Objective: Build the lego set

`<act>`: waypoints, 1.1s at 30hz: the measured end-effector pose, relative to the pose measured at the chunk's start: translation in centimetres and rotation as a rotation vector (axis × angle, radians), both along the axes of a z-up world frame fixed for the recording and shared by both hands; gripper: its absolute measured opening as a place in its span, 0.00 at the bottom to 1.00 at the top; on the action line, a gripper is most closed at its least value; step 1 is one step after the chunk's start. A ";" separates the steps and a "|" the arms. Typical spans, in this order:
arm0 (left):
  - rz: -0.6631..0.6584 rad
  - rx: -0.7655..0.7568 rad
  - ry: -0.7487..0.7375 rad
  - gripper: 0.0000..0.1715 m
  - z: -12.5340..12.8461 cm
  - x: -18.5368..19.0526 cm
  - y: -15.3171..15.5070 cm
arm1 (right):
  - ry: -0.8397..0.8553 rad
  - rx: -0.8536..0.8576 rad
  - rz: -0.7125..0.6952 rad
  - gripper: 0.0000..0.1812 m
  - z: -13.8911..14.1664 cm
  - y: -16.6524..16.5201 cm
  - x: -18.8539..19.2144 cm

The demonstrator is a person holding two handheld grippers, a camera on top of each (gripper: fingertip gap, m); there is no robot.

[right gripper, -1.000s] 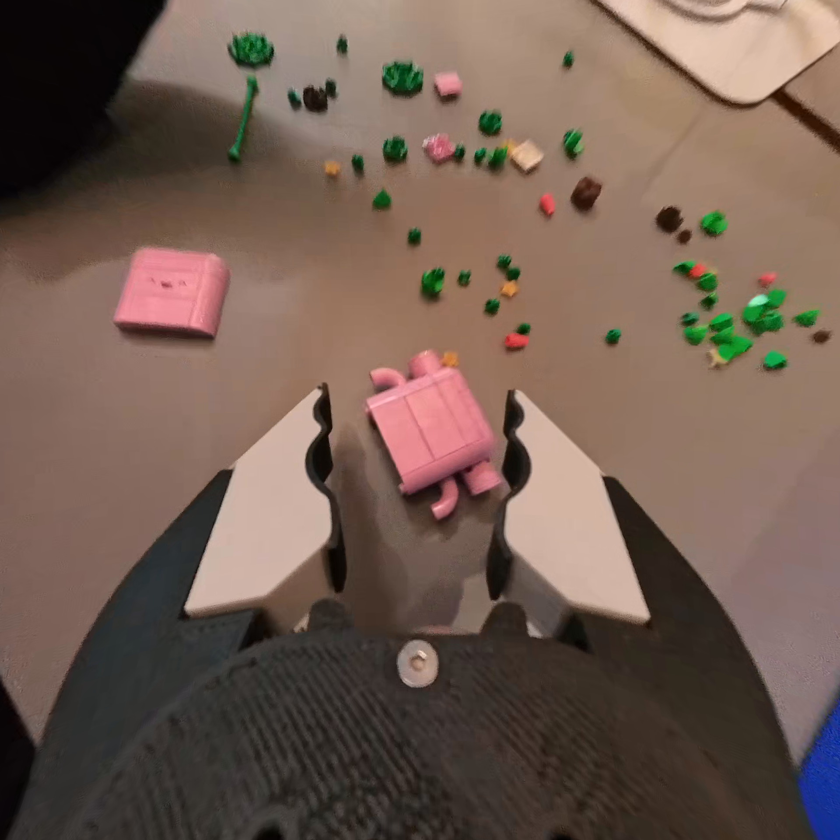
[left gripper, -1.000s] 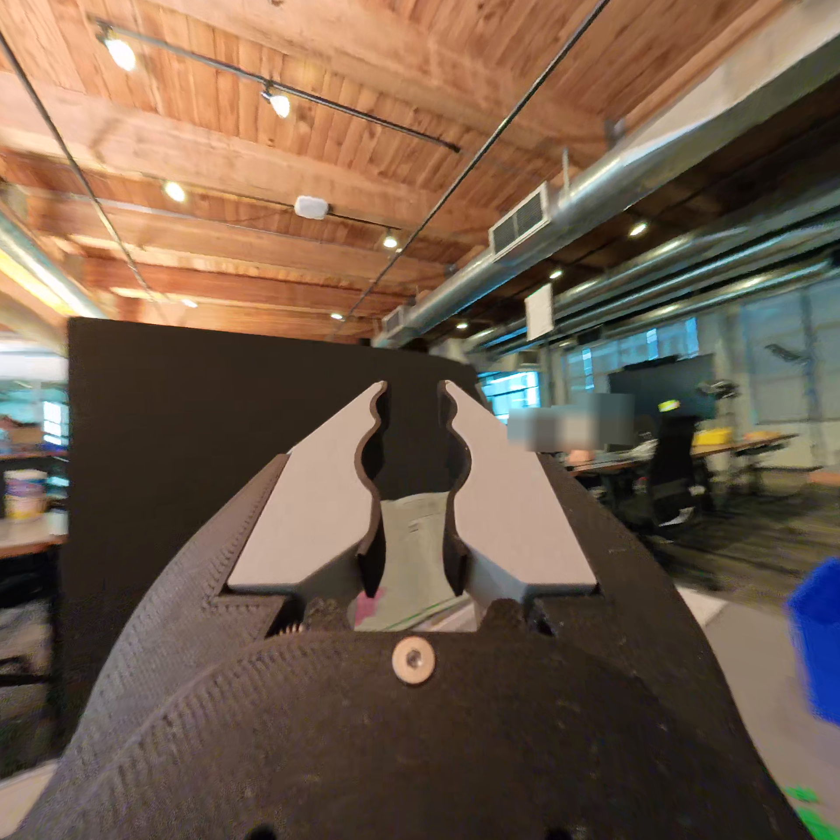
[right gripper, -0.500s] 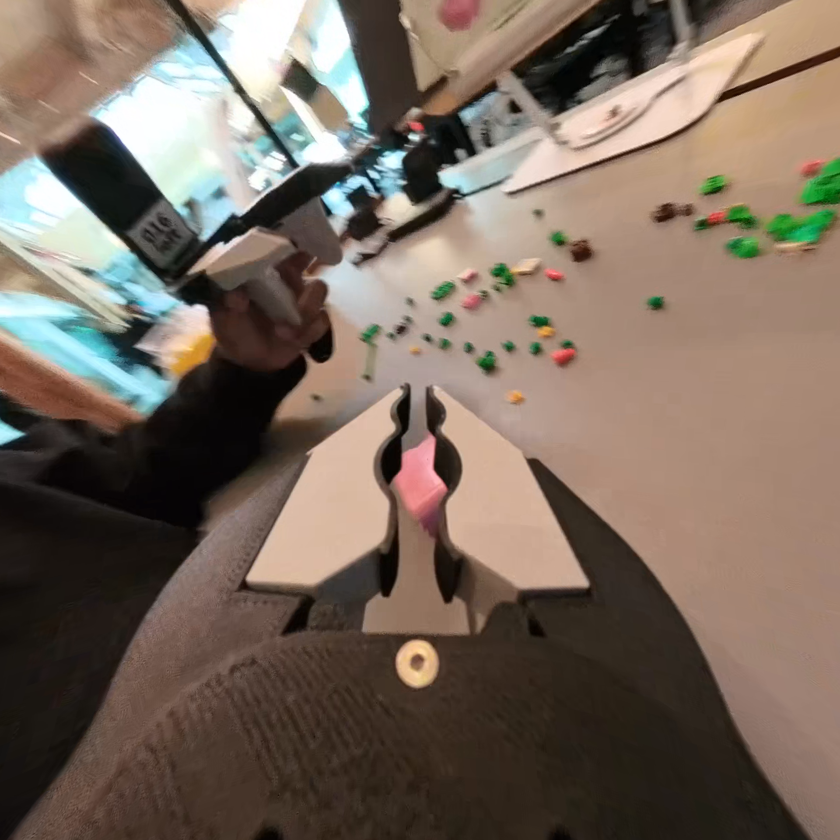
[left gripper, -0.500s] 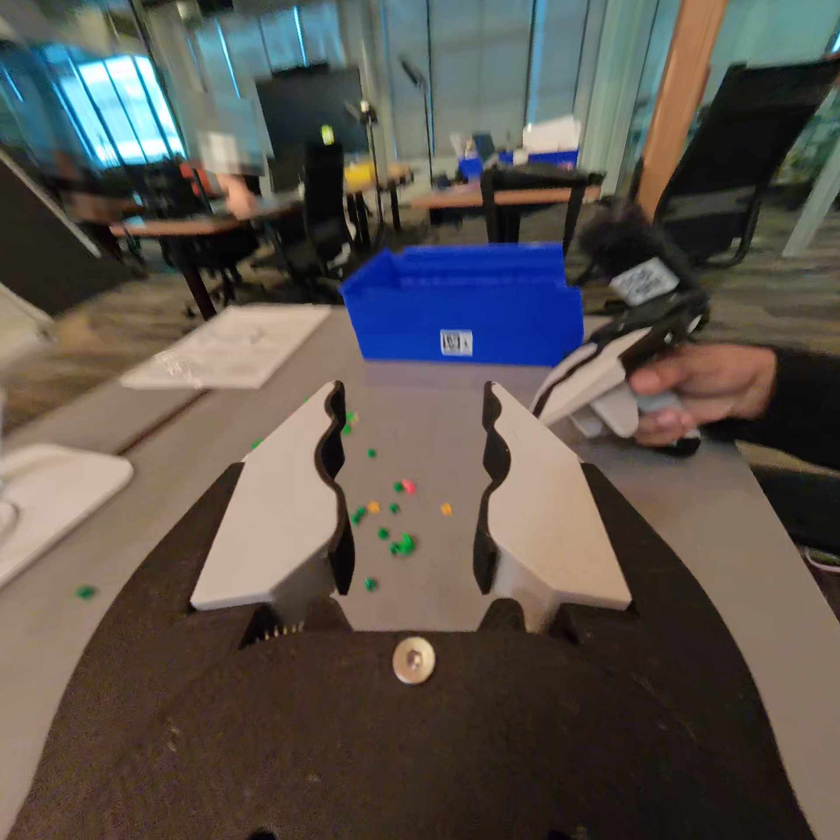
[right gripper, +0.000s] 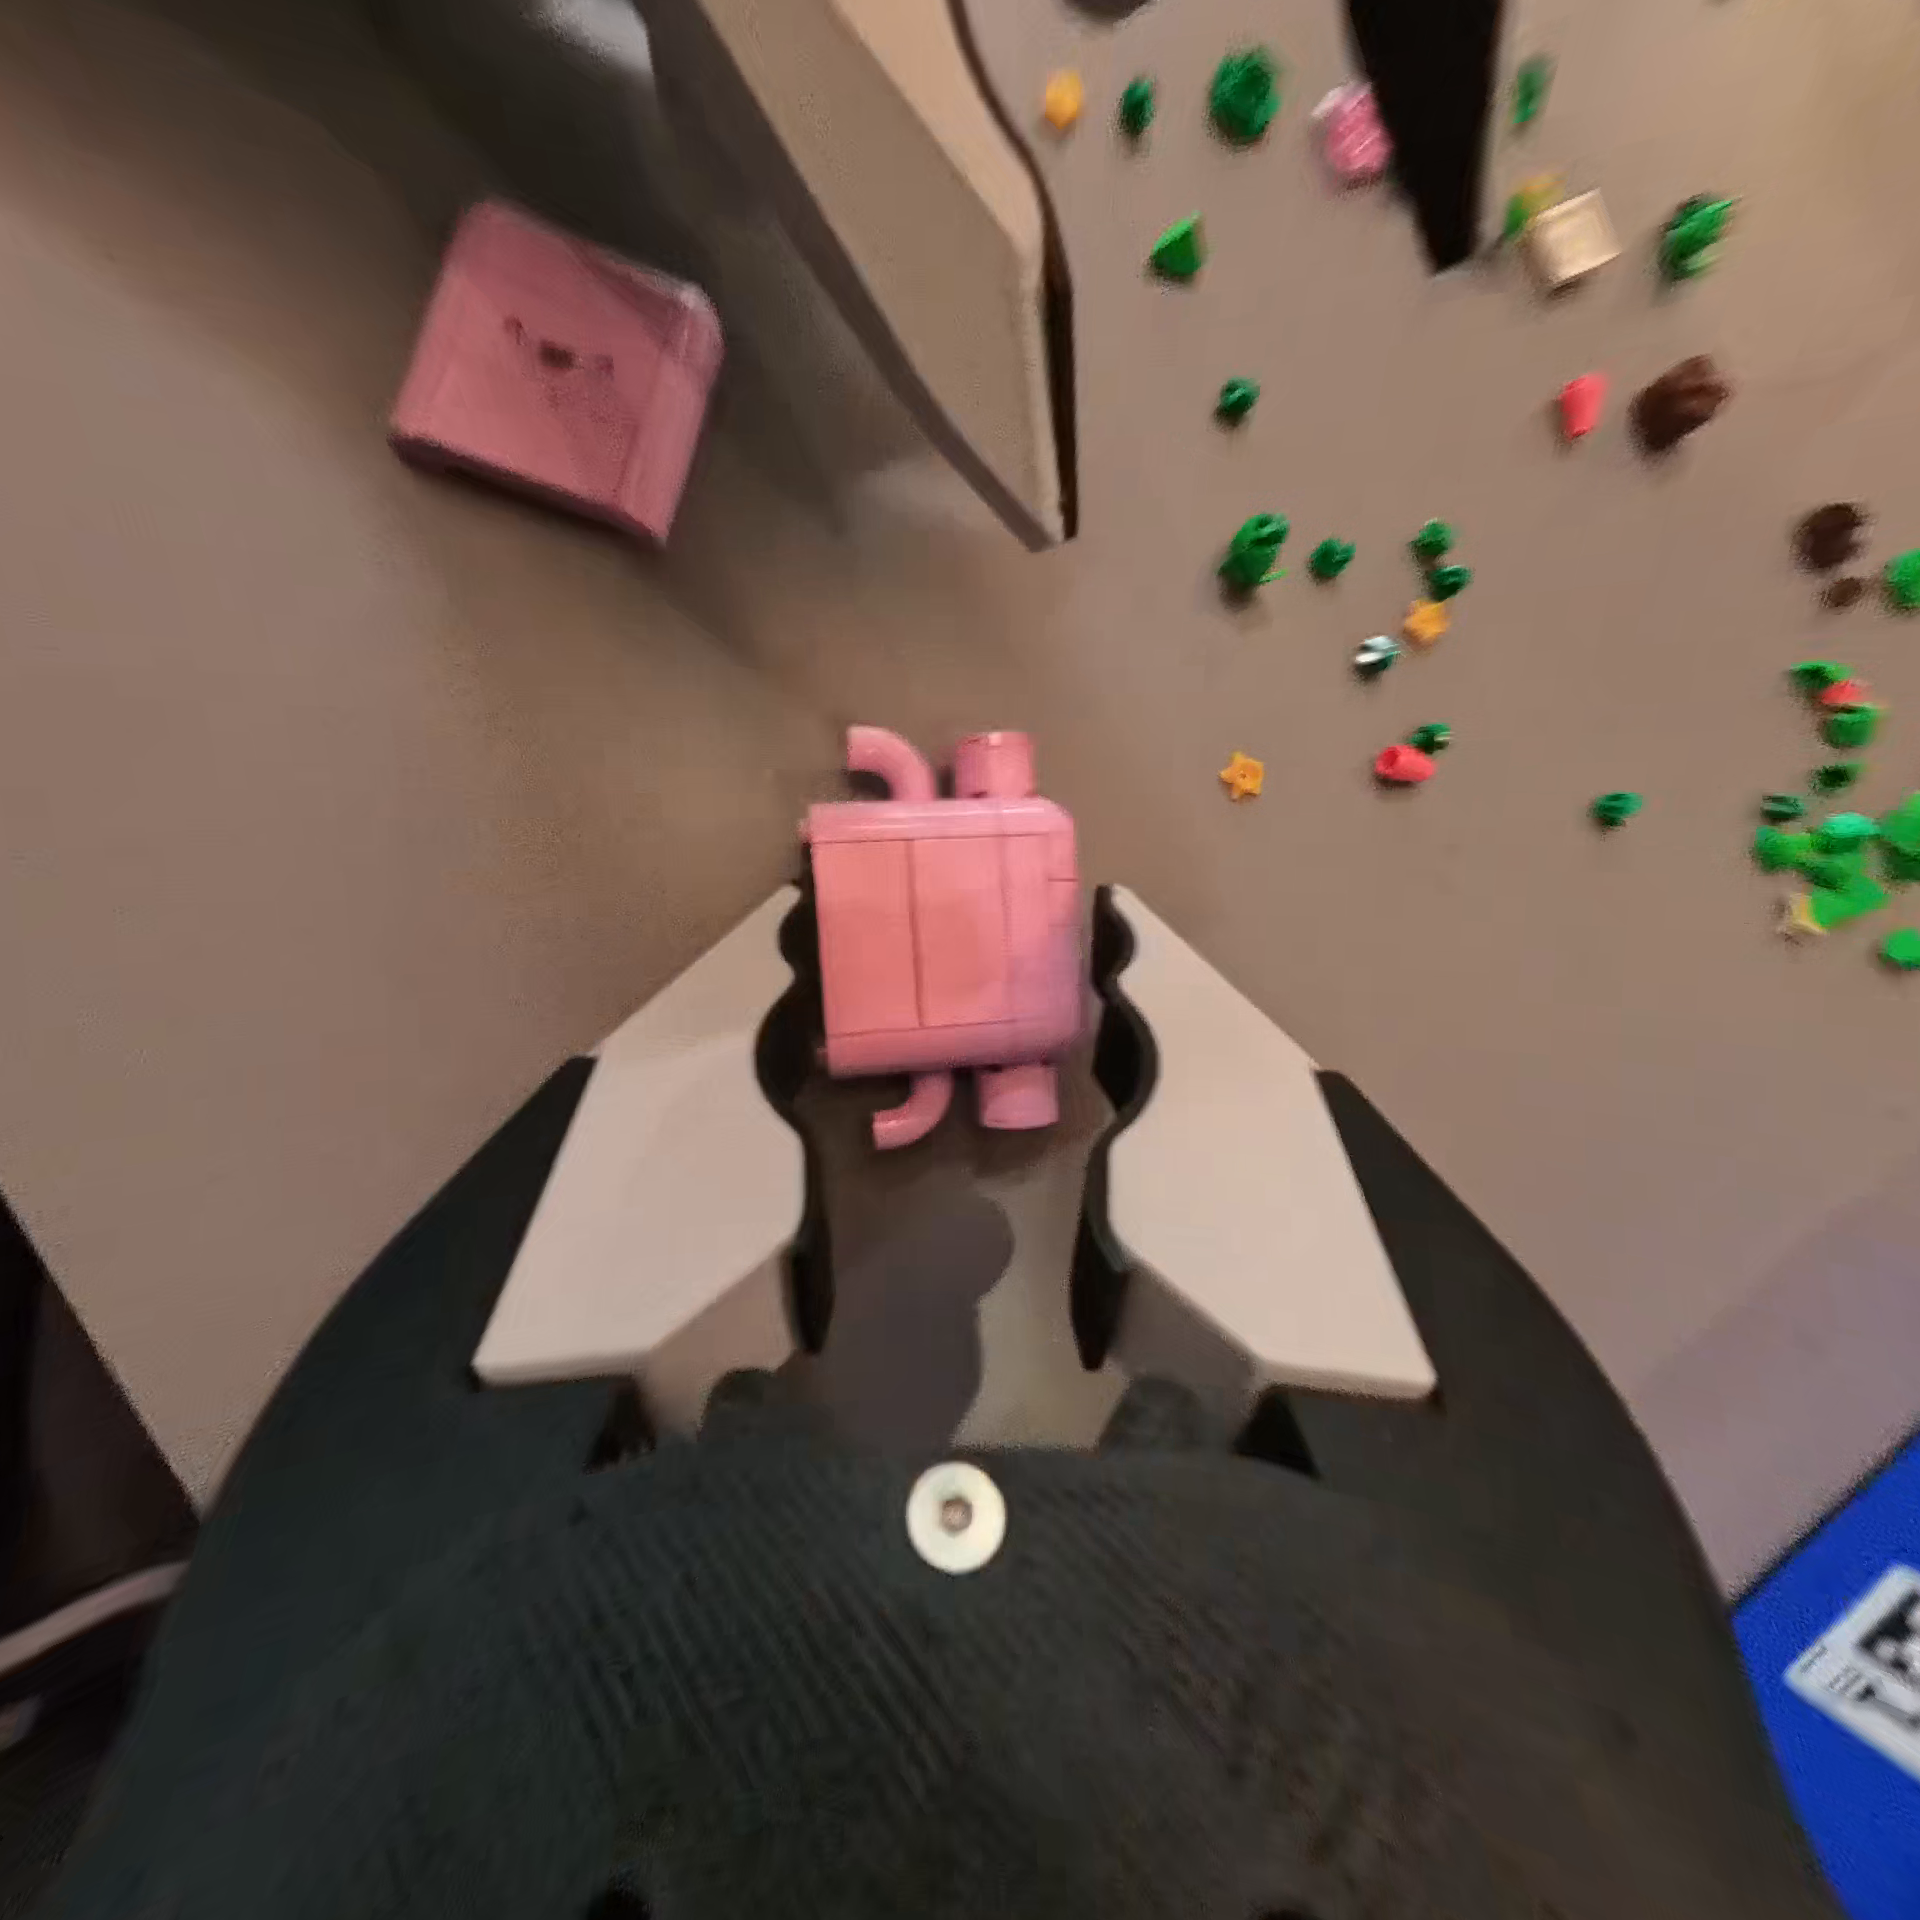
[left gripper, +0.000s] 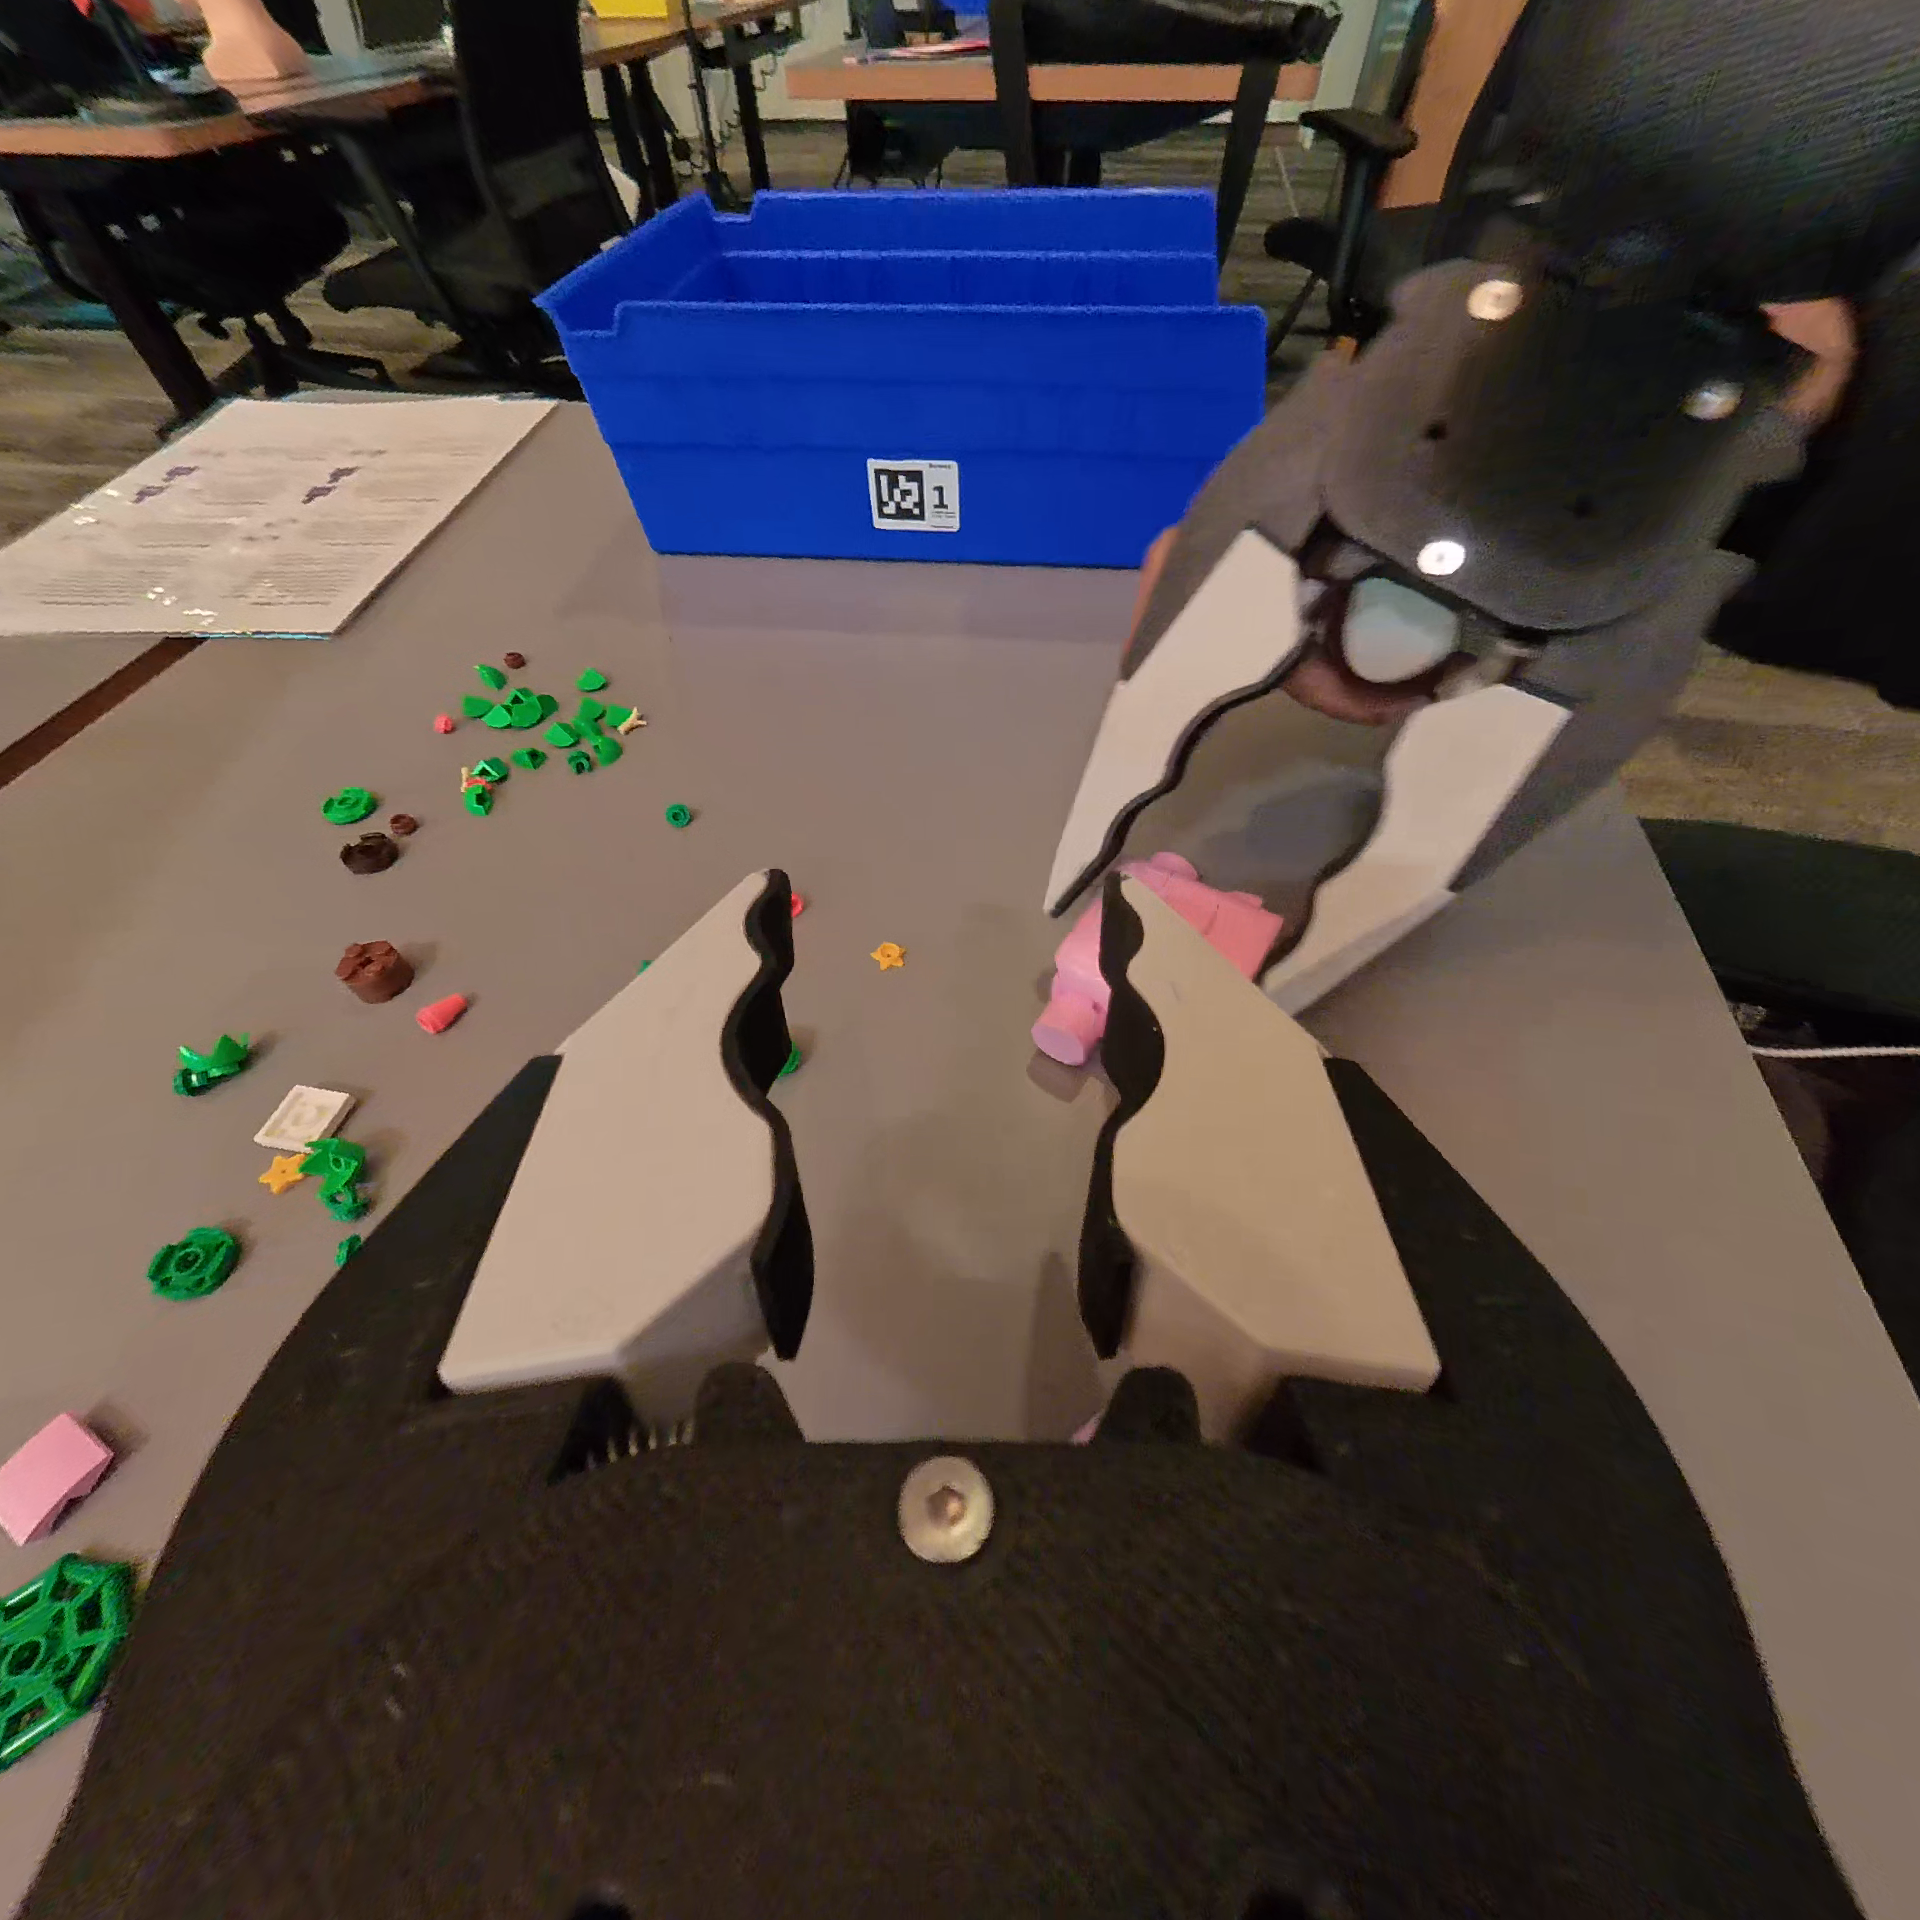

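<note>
On the grey table (right gripper: 312, 831), the pink body (right gripper: 940, 935) lies between the parted right gripper (right gripper: 945, 914) (apparently ungripped).

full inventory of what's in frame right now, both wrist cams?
pink lego body: 1, pink, on the table between the right gripper's open fingers
pink face block: 1, pink, on the table left of the left gripper's fingers in the right wrist view
small loose pieces: many, mostly green, some brown, red, orange, white, scattered across the table
pink slope brick: 1, pink, near left edge
blue bin: 1, blue, far side of the table
instruction sheet: 1, white, far left
table: 1, grey
left gripper: 1, black with grey fingers, open, empty
right gripper: 1, same, open around the body
</note>
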State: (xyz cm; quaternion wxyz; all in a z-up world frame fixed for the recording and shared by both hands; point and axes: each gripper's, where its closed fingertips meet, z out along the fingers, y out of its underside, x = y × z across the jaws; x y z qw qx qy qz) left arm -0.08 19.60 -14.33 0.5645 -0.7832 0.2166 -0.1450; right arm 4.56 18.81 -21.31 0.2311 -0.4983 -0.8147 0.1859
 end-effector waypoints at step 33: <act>-0.304 0.042 -0.523 0.36 4.5 4.9 -3.6 | 0.690 -1.936 -0.368 0.28 12.5 -2.9 -2.7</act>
